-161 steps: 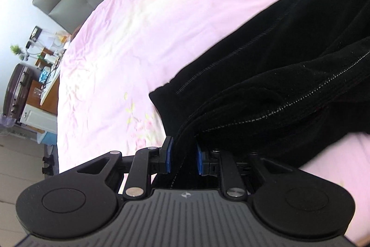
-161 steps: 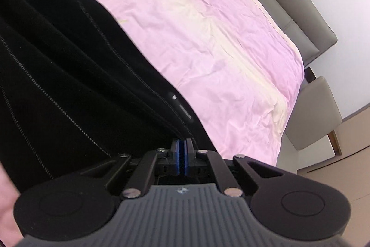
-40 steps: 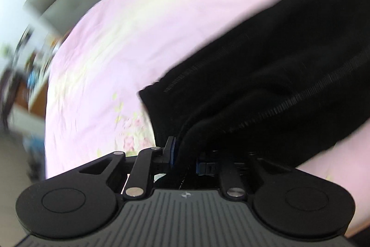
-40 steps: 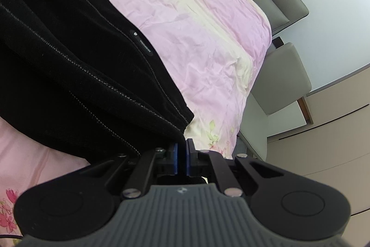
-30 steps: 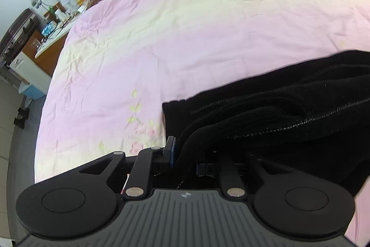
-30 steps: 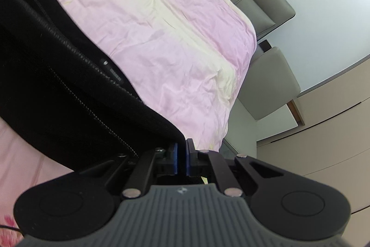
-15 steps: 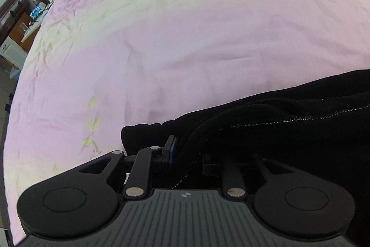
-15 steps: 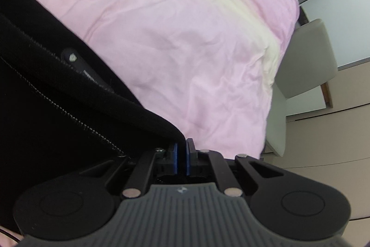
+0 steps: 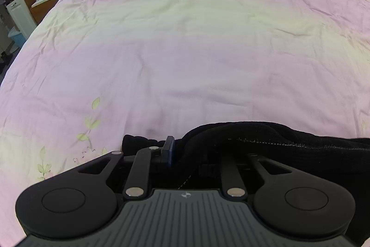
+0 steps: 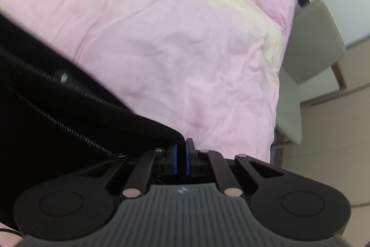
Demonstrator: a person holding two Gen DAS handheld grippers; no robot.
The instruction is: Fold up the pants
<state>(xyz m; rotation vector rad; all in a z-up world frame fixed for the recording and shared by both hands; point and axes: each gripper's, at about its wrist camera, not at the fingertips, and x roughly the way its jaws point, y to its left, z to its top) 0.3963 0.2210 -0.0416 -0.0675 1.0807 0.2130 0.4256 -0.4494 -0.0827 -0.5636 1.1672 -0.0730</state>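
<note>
The black pants (image 9: 266,142) lie bunched along the near edge of the bed (image 9: 185,38), on its pink and pale-yellow cover, running across between the two tools.

Left tool (image 9: 185,154): jaws narrow, with a thick roll of the pants' fabric between them. One blue pad (image 9: 168,151) shows at the left of the roll; the other is hidden under the cloth. The jaws have just been closing on that fabric. A white-stitched seam (image 9: 266,141) runs away to the right from the grip.

Right tool (image 10: 181,162): jaws closed to a thin slit, both blue pads (image 10: 175,160) visible. The pants' hem corner (image 10: 171,133) ends right at the pad tips; black fabric shows low in the slit, so it appears pinched there.

A grey chair (image 10: 312,38) stands beside the bed's right edge.
</note>
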